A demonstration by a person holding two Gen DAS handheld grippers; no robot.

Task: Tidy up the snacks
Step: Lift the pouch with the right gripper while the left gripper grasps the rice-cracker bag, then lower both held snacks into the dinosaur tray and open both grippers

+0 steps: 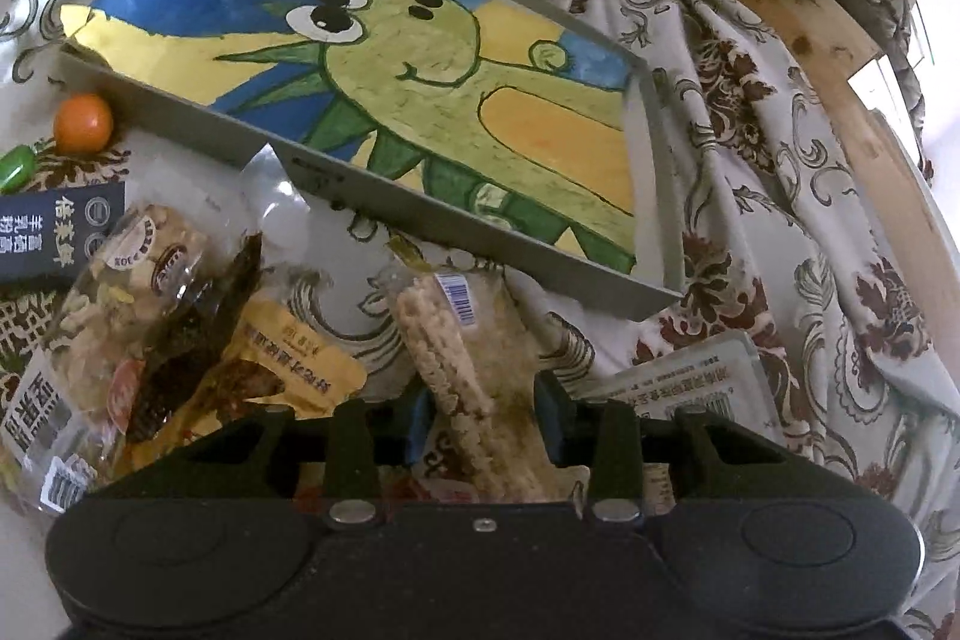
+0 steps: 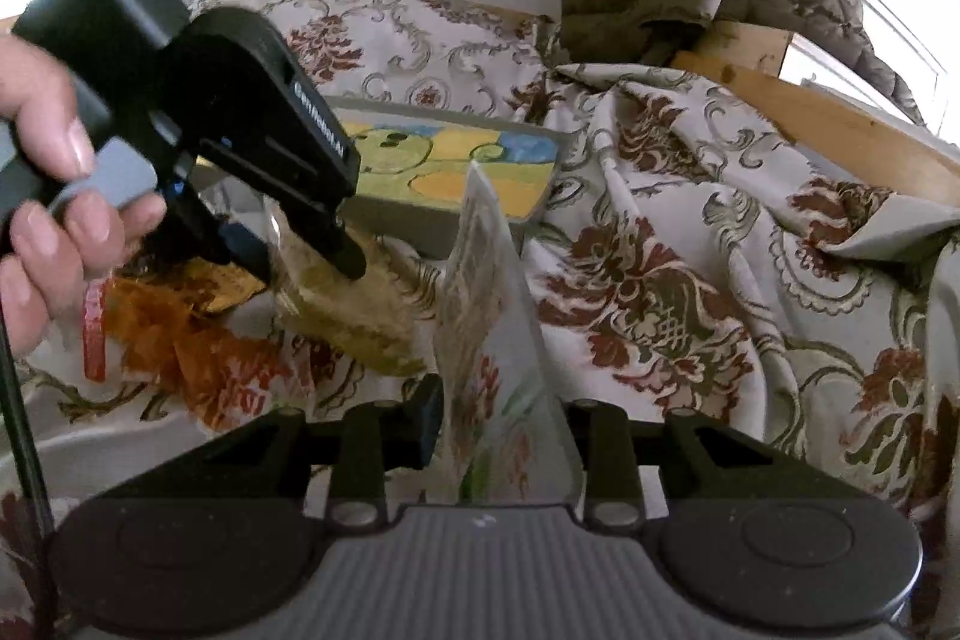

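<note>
Left wrist view: left gripper (image 1: 483, 421) clamped on clear rice-cracker pack (image 1: 462, 370), lying on floral cloth (image 1: 750, 196) just before grey tray (image 1: 480, 226). Right wrist view: right gripper (image 2: 501, 430) pinching flat clear packet (image 2: 492, 316), held upright near tray (image 2: 414, 220).

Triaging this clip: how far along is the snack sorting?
Done: nothing; the tray holds no snacks. In hand: left gripper around a rice cracker pack, right gripper pinching a clear packet. Left: yellow packet and nut bag on the cloth.
</note>
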